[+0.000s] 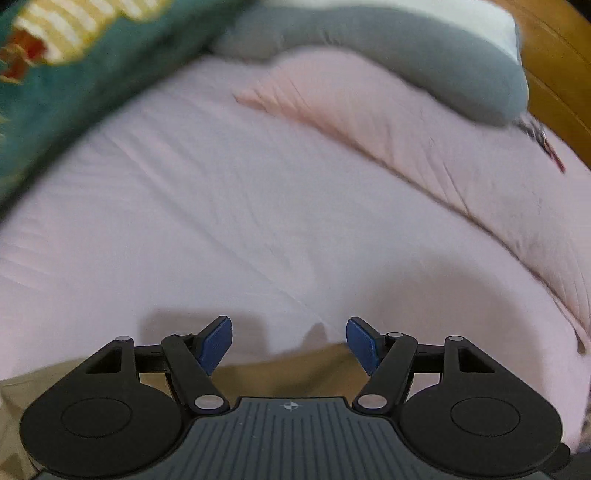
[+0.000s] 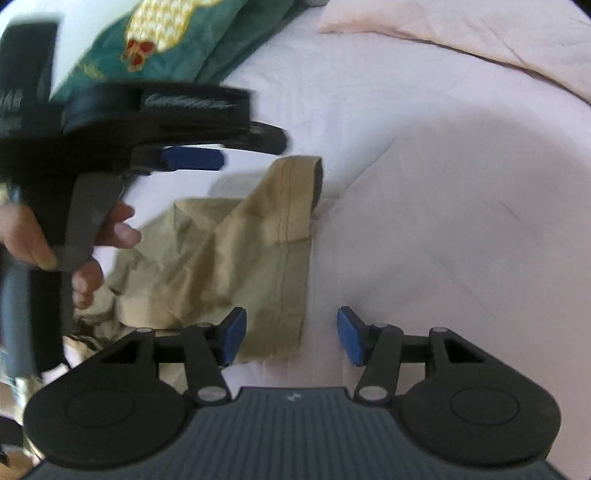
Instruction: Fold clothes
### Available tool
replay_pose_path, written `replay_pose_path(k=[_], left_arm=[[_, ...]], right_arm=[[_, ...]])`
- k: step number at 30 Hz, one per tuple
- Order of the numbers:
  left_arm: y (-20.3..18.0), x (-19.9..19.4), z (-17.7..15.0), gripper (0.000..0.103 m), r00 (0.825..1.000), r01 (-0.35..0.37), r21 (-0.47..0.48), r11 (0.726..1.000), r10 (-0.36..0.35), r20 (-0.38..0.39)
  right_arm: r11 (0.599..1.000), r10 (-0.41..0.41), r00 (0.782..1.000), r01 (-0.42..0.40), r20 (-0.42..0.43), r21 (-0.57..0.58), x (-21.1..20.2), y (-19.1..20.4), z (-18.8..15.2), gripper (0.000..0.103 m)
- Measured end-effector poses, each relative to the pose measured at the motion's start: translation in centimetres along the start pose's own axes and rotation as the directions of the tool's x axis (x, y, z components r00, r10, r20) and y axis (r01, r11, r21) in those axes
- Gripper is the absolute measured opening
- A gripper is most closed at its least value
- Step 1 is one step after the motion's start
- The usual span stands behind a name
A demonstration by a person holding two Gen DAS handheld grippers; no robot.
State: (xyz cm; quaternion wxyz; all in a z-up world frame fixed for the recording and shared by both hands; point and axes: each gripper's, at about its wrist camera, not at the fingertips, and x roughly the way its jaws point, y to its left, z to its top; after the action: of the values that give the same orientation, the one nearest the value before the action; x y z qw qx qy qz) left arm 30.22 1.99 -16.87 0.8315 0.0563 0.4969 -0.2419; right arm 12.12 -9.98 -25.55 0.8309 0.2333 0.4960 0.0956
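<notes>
The left gripper (image 1: pixel 289 341) stood with its jaws wide apart and nothing between its blue pads (image 1: pixel 216 341). It hung over the pale pink bed sheet (image 1: pixel 221 206), and a strip of the tan garment (image 1: pixel 288 373) showed just below its fingertips, under the gap between them; the pads did not press on the cloth.

The right gripper (image 2: pixel 291 334) was also spread wide and held nothing. The frayed lower edge of the tan garment (image 2: pixel 236 258) lay beside its left pad (image 2: pixel 234 334), partly under the gap, while the right pad stood over bare sheet (image 2: pixel 443 184). The garment lay crumpled on the bed, with a stitched, folded band (image 2: pixel 295 184) pointing up the frame.

In the right wrist view the left gripper (image 2: pixel 192 158) appeared from the side, blurred, above the garment's far end, with a person's hand (image 2: pixel 55 240) wrapped round its handle.

A green fabric with a yellow and red embroidered figure (image 2: pixel 159 33) lay at the top left. A pinkish quilt (image 1: pixel 424 155) and a grey pillow (image 1: pixel 406 48) lay further up the bed, beside a wooden frame (image 1: pixel 561 74).
</notes>
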Motion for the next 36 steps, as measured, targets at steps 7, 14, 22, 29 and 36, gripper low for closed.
replay_pose_path(k=[7,14,22,29,36], left_arm=[[-0.8,0.6,-2.6,0.070,0.999,0.034,0.105,0.994,-0.030,-0.035],[-1.1,-0.4,-4.0,0.070,0.998,0.041,0.175,0.984,-0.034,-0.045],[-1.2,3.5,-4.0,0.094,0.991,-0.023,0.175,0.984,0.046,-0.125],[3.2,2.4,-2.0,0.005,0.997,0.038,-0.114,0.993,-0.046,-0.070],[6.1,0.8,-0.5,0.005,0.996,0.087,-0.287,0.954,-0.077,0.046]], right_arm=[[0.976,-0.078,0.997,0.074,-0.012,-0.207,1.6,2.5,-0.3,0.058],[0.973,-0.055,0.998,0.049,-0.019,-0.226,1.6,2.7,-0.7,0.060],[0.927,-0.131,0.991,0.124,0.006,-0.354,1.9,4.2,-1.1,0.035],[0.918,-0.089,0.996,0.086,0.011,-0.388,1.3,3.6,0.4,0.009],[0.847,-0.099,0.986,0.155,0.136,-0.509,-0.6,4.0,2.9,0.009]])
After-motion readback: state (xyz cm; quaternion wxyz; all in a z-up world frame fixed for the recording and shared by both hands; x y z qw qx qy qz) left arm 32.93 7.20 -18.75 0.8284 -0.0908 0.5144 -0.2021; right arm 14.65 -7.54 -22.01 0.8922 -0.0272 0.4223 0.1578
